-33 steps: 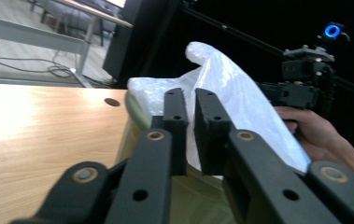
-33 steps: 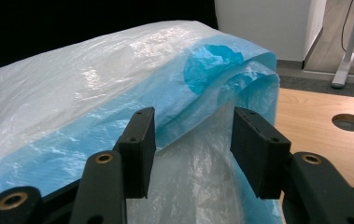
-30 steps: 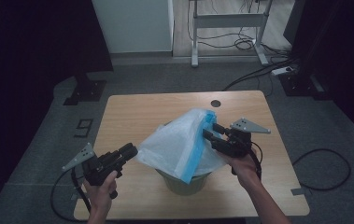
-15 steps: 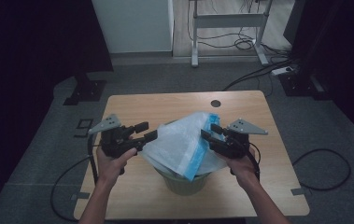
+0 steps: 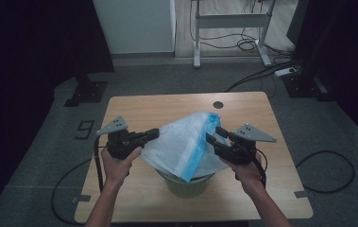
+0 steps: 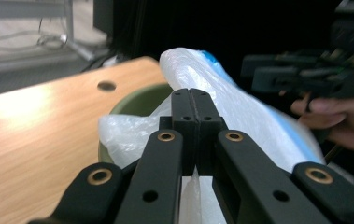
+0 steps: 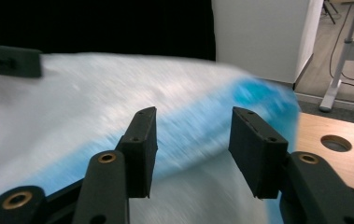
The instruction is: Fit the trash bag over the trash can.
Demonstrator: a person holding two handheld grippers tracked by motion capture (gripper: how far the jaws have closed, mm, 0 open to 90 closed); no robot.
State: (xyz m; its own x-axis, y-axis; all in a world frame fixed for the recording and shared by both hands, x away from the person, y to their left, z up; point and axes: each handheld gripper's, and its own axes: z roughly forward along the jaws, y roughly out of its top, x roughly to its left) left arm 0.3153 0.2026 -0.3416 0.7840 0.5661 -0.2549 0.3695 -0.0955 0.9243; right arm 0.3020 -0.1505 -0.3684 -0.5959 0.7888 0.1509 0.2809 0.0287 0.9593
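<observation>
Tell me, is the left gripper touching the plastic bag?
Touching. In the left gripper view the left gripper has its jaws pressed together on a fold of the plastic bag, having just closed on it over the green bin.

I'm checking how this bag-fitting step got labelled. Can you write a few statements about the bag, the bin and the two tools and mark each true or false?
1. The left tool is clamped shut on the plastic bag. True: its jaws have just been closing and now pinch the bag's edge.
2. The right tool is shut tight. False: its jaws stand apart, with the bag in front of them.
3. The bag sits over a green bin. True.
4. The bin stands on the floor. False: it stands on the wooden table.
5. The bag is all white. False: it has a blue band along one side.
</observation>
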